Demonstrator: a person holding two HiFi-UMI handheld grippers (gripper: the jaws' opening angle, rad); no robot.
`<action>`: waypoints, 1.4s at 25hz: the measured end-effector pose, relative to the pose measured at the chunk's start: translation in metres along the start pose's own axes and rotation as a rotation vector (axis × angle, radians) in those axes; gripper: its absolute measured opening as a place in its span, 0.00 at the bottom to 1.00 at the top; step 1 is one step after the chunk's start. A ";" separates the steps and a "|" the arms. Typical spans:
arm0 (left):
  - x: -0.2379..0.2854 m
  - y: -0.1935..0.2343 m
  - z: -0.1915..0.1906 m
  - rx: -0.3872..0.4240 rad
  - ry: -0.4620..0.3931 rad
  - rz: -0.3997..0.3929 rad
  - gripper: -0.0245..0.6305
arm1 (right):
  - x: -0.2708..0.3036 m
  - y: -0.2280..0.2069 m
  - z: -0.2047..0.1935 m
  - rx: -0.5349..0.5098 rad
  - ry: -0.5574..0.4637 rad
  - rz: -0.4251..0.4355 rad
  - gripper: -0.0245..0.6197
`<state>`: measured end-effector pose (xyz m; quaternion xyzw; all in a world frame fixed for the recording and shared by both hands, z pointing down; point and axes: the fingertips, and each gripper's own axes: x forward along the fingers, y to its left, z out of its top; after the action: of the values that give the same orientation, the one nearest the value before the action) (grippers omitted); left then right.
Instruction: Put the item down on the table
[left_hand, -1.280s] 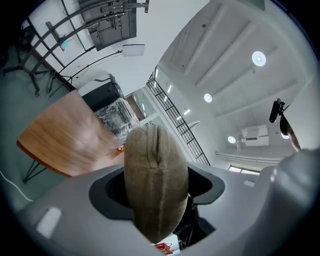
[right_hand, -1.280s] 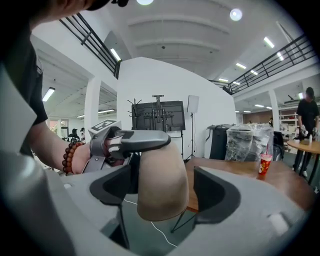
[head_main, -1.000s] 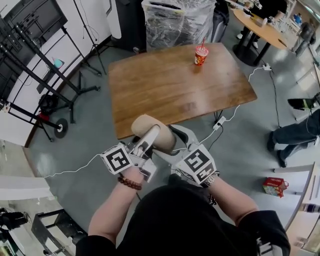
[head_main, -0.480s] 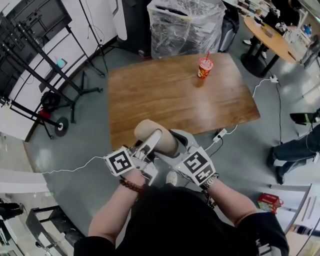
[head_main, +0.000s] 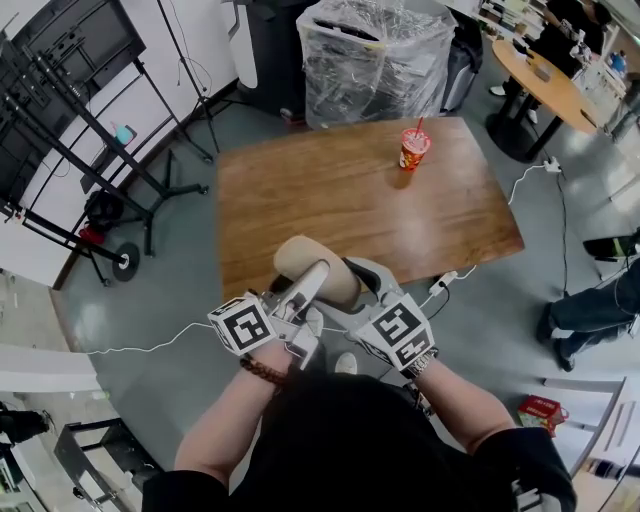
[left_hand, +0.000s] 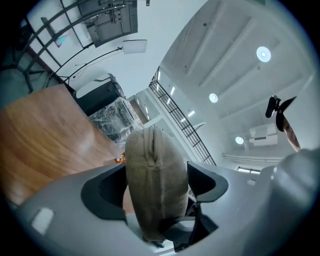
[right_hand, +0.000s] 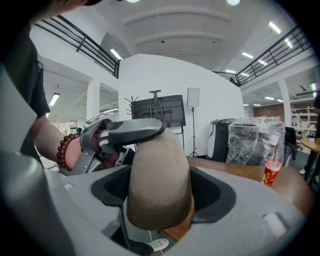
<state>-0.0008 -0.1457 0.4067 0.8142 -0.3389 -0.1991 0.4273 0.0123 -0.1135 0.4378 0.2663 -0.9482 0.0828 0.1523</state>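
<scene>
A tan zippered pouch (head_main: 314, 266) hangs in the air over the near edge of the wooden table (head_main: 350, 190), gripped from both sides. My left gripper (head_main: 312, 282) clamps it from the left; the pouch (left_hand: 152, 165) fills the gap and touches both pads, while the jaws are opening. My right gripper (head_main: 362, 278) holds the other end, its jaws closing on the pouch (right_hand: 160, 175). In the right gripper view, the left gripper (right_hand: 131, 132) lies across the pouch's top. A red cup (head_main: 413, 148) with a straw stands on the table's far right.
A plastic-wrapped bin (head_main: 375, 50) stands behind the table. Black stands (head_main: 90, 150) are at the left, and a round table (head_main: 545, 80) at the far right. A white cable (head_main: 470, 235) runs across the floor. A person's legs (head_main: 600, 305) and a red box (head_main: 540, 410) are at the right.
The two grippers and the pouch stay together at the table's near edge. The head view has shifted a little, so the table and cup sit slightly further right.
</scene>
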 end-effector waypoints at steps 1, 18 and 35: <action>0.003 0.002 0.003 0.032 0.006 0.003 0.63 | 0.001 -0.006 0.001 -0.006 -0.002 -0.010 0.58; 0.043 0.090 0.065 0.429 0.123 0.224 0.62 | 0.071 -0.132 0.001 -0.007 0.088 -0.171 0.58; 0.053 0.199 0.090 0.550 0.310 0.380 0.34 | 0.207 -0.259 -0.055 0.024 0.257 -0.249 0.58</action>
<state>-0.0953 -0.3150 0.5203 0.8416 -0.4562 0.1083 0.2680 -0.0051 -0.4187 0.5783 0.3709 -0.8795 0.1077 0.2781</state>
